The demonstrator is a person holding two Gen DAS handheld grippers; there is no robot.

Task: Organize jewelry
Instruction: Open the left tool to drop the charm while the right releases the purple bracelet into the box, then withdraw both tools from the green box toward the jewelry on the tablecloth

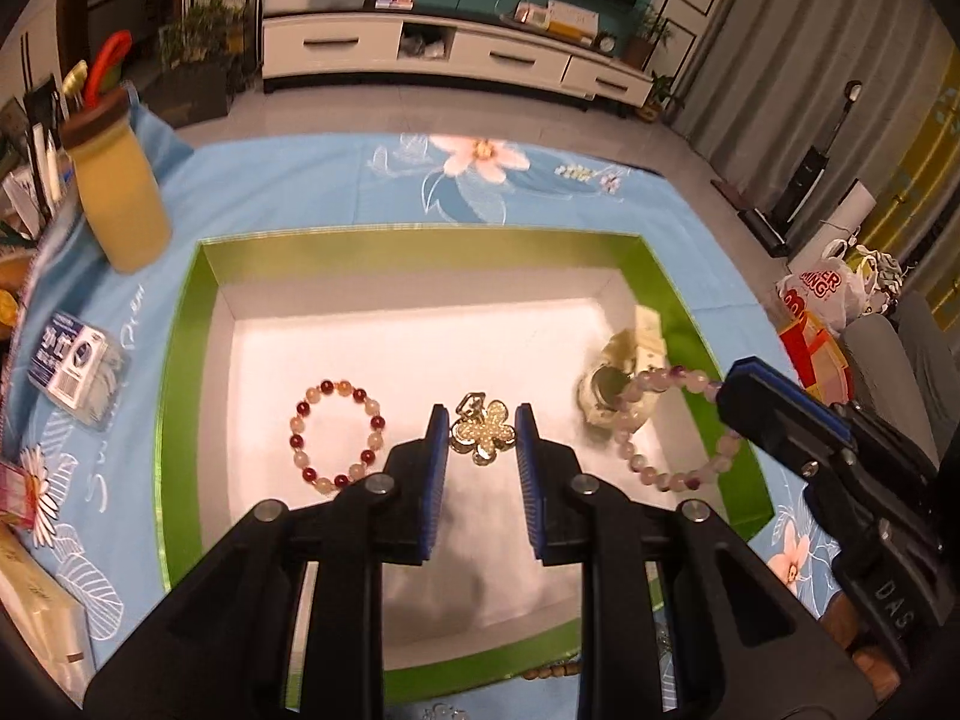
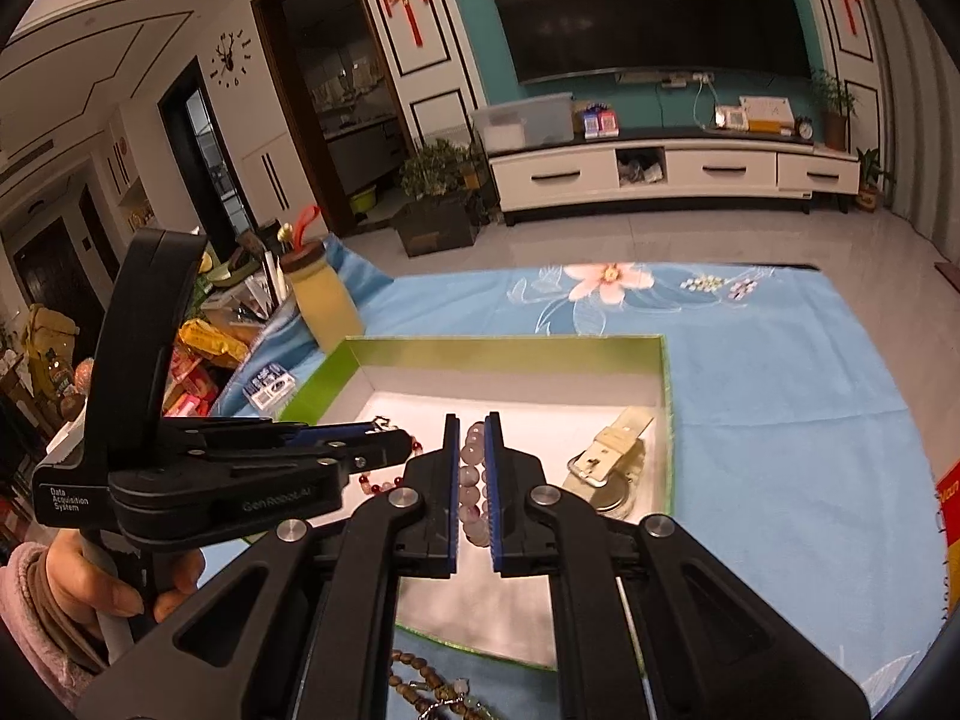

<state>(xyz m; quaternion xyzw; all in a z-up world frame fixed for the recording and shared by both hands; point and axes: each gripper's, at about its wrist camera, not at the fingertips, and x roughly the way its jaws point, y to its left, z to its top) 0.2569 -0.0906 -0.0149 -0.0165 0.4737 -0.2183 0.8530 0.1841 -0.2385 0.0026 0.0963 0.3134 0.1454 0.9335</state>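
A tiled living room with a long white TV cabinet point(image 2: 672, 171) holds a blue floral cloth point(image 2: 780, 372); on it, a green-rimmed white tray point(image 1: 180, 360) where the spread left gripper point(image 1: 483, 432) frames a gold flower brooch point(image 1: 485, 435), while the right gripper point(image 2: 471, 438) pinches a pale purple bead bracelet point(image 2: 474, 480)

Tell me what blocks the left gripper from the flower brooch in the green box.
Nothing visible. The left gripper is open, its fingers either side of the gold flower-shaped brooch on the green box's white floor.
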